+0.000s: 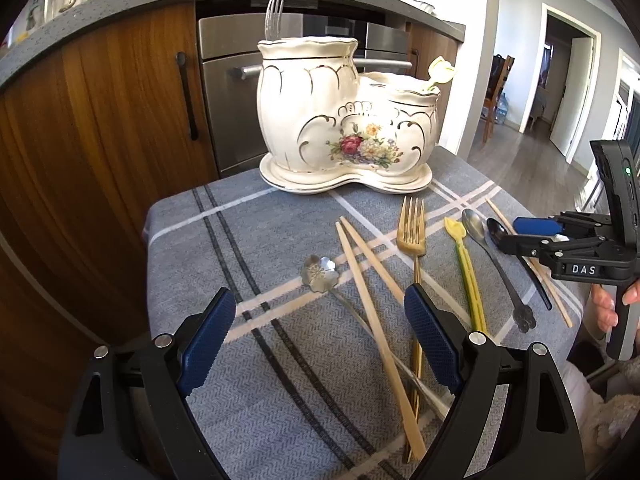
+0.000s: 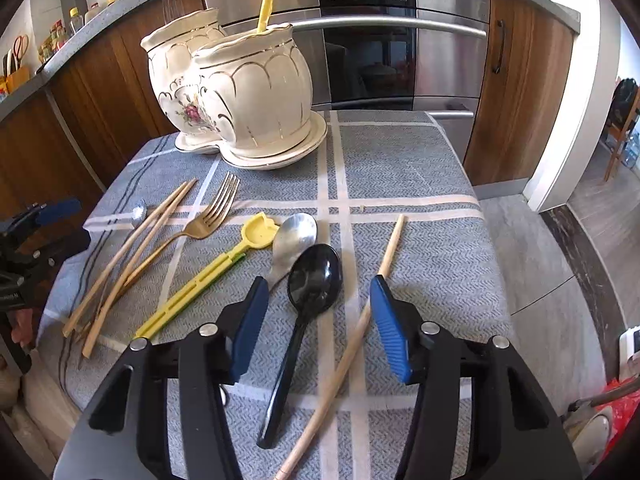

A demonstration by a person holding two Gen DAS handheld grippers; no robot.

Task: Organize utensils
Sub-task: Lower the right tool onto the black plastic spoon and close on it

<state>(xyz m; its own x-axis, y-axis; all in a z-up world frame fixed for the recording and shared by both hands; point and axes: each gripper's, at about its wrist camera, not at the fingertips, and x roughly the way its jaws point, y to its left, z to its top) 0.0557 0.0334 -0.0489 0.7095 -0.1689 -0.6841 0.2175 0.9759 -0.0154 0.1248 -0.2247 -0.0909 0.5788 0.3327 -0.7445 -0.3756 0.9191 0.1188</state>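
A white ceramic two-pot holder (image 1: 340,120) (image 2: 240,92) stands at the table's far side, with a fork (image 1: 274,16) in its tall pot and a yellow spoon (image 2: 265,8) in its low pot. On the cloth lie two chopsticks (image 1: 372,300), a gold fork (image 1: 412,236) (image 2: 212,216), a flower-shaped spoon (image 1: 320,274), a yellow spoon (image 1: 466,264) (image 2: 224,268), a silver spoon (image 2: 294,240), a black spoon (image 2: 312,280) and a single chopstick (image 2: 360,320). My left gripper (image 1: 316,336) is open above the chopsticks. My right gripper (image 2: 316,320) (image 1: 516,232) is open over the black spoon.
The table has a grey plaid cloth (image 1: 240,240) (image 2: 400,168). Wooden cabinets (image 1: 100,120) and a steel oven (image 2: 380,40) stand behind it. The floor drops off at the right table edge (image 2: 492,240).
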